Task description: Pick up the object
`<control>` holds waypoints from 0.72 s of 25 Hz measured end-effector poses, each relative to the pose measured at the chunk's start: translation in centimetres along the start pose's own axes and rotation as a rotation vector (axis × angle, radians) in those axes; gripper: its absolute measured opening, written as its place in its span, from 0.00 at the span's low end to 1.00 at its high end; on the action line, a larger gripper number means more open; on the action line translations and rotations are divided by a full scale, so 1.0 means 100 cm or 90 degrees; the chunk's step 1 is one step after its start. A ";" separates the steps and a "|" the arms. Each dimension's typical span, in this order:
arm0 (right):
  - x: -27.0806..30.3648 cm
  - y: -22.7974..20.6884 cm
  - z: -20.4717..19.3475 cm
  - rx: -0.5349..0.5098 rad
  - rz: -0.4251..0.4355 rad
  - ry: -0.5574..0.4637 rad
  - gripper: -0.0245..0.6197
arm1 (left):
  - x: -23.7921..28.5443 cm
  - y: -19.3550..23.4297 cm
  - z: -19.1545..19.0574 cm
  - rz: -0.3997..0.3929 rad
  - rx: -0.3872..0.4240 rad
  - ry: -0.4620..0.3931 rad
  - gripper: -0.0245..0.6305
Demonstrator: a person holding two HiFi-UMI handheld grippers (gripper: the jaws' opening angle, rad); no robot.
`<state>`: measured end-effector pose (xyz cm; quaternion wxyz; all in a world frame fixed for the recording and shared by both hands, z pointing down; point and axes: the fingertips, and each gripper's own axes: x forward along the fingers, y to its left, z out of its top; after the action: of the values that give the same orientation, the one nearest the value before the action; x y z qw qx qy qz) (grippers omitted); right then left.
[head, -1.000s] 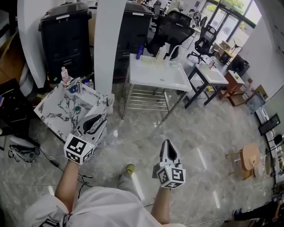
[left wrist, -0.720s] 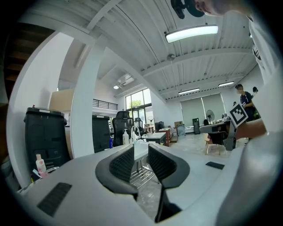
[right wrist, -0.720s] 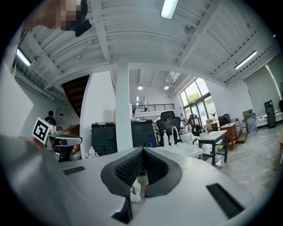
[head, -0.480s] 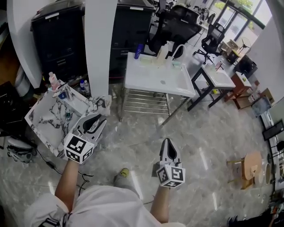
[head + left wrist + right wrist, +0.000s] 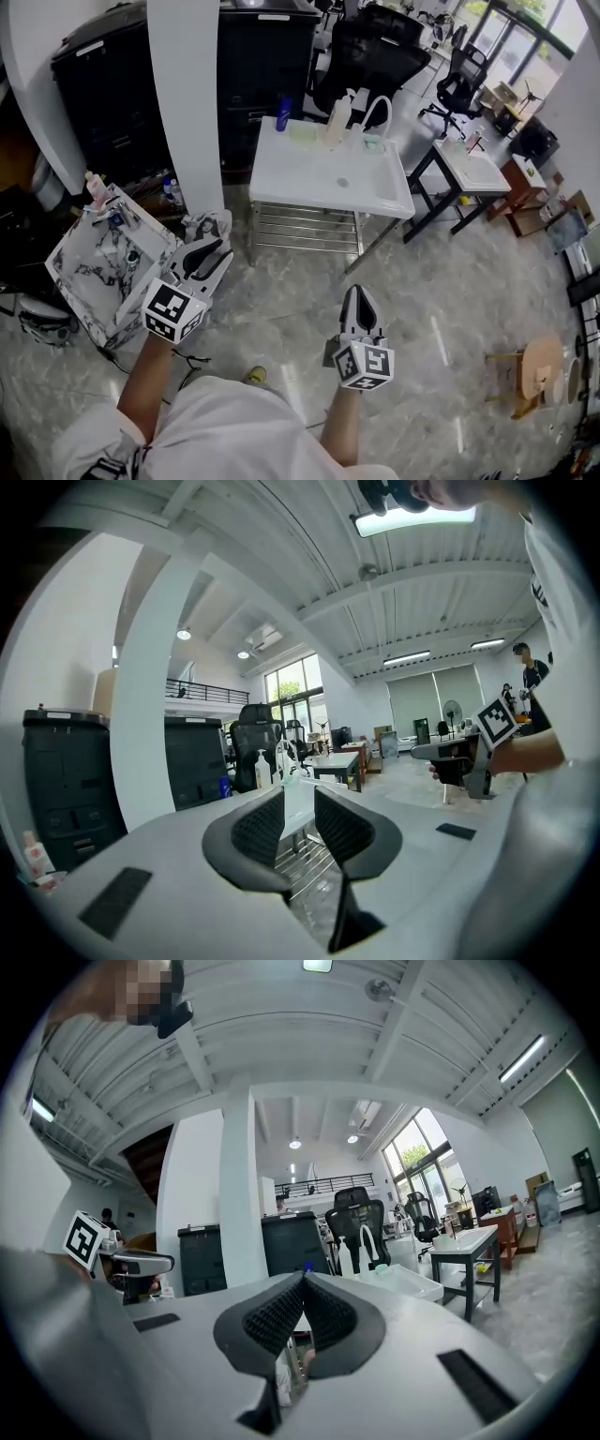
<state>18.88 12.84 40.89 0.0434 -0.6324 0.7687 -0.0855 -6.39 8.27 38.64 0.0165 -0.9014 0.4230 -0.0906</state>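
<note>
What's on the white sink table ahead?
On the white sink table, along its far edge: a blue bottle, white bottles, a looped faucet, a small green item. Basin uncovered; nothing hidden.

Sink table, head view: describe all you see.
The sink table has a glossy white basin top with a raised rim and a drain, on a metal frame with a wire shelf below. It stands level on the floor. A blue bottle, a white bottle and an arched faucet stand along its far edge.

Glossy marble-look floor point(image 5: 441, 272), a smooth white table point(image 5: 300, 173) on metal legs point(image 5: 369, 246), and left gripper point(image 5: 216, 253) and right gripper point(image 5: 359, 295) of matt plastic with ribbed black pads point(image 5: 258, 827).
</note>
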 end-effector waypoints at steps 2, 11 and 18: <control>0.010 -0.010 0.002 0.006 0.005 -0.003 0.05 | 0.014 -0.005 0.001 -0.007 -0.006 0.002 0.18; 0.052 -0.042 0.006 0.008 0.008 -0.008 0.05 | 0.066 -0.008 -0.003 -0.026 -0.001 0.012 0.18; 0.100 -0.061 0.013 0.001 -0.001 -0.017 0.05 | 0.113 0.028 0.005 -0.018 0.000 -0.012 0.18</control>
<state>23.06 1.81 41.21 0.0544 -0.6339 0.7676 -0.0778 -1.36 -2.14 39.57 0.0193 -0.9080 0.4103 -0.0824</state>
